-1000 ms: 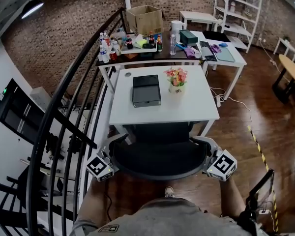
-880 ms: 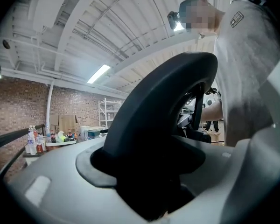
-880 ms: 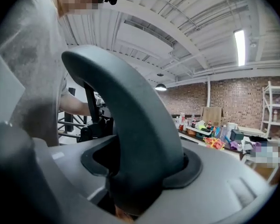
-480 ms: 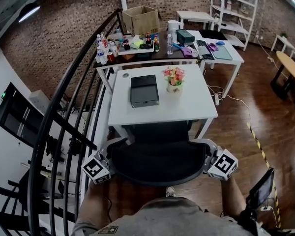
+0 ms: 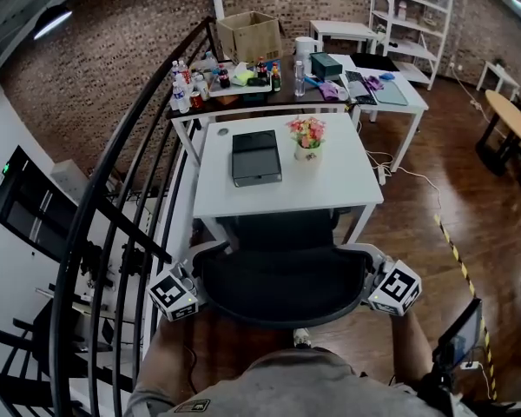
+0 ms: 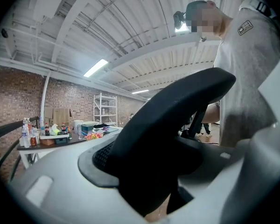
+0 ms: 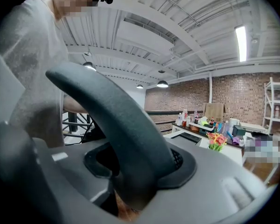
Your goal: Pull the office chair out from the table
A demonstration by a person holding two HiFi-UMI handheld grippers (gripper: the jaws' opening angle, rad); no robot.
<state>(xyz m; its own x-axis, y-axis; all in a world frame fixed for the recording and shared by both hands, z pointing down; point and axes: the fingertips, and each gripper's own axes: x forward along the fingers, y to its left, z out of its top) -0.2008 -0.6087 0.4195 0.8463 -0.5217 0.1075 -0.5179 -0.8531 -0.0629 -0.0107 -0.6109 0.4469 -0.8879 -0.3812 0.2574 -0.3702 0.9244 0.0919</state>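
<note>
The office chair is black, with a broad backrest whose curved rim bows toward the camera and a dark seat. It stands at the 6 o'clock edge of the white surface, with the seat pushed in underneath.

The left gripper is at the backrest's 9 o'clock end and the right gripper at its 3 o'clock end. The jaws of each gripper have just been closing, and each pair is clamped on the backrest's edge.

Only the head view shows the top of the surface. A dark flat case lies there, with a pot of flowers at its 3 o'clock. That view also shows the black railing at the chair's 9 o'clock.

Only the gripper views show the thick, smooth rim of the backrest close up, rising between the grey jaws. They also show the person's grey shirt beyond it.
</note>
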